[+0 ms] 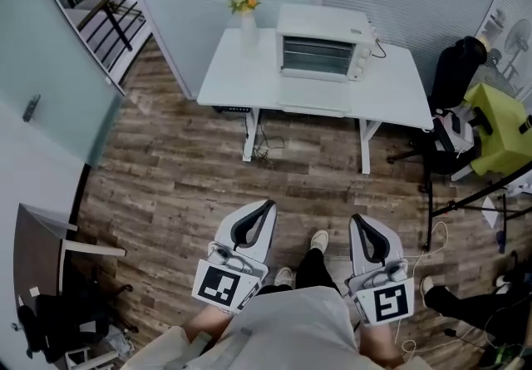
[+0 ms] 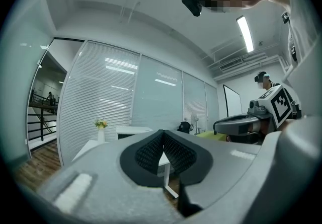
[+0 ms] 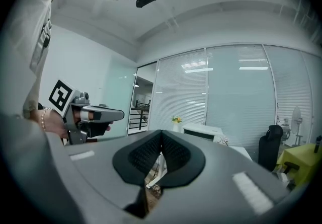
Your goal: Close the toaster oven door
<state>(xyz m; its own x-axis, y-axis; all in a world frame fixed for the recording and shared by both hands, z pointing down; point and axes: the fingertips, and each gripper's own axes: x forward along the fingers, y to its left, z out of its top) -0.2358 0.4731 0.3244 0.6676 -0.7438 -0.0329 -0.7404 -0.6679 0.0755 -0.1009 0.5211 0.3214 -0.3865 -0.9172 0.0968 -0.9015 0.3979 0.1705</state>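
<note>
The white toaster oven point(image 1: 324, 42) stands at the back of a white table point(image 1: 399, 94) across the room, its dark front with racks facing me. It also shows small in the right gripper view, as the toaster oven point(image 3: 202, 131). Both grippers are held low near the person's waist, far from the table. My left gripper point(image 1: 264, 210) is shut with nothing between its jaws, and its pads meet at the tip of the left gripper point(image 2: 162, 136). My right gripper point(image 1: 359, 224) is likewise shut and empty; the right gripper point(image 3: 161, 136) points level toward the table.
A vase of flowers point(image 1: 245, 15) stands on the table's left end. A black bag point(image 1: 459, 69), a yellow-green chair point(image 1: 499, 123) and a stand with cables point(image 1: 465, 202) crowd the right side. A glass wall point(image 1: 50, 77) runs along the left. Wooden floor point(image 1: 183, 169) lies between.
</note>
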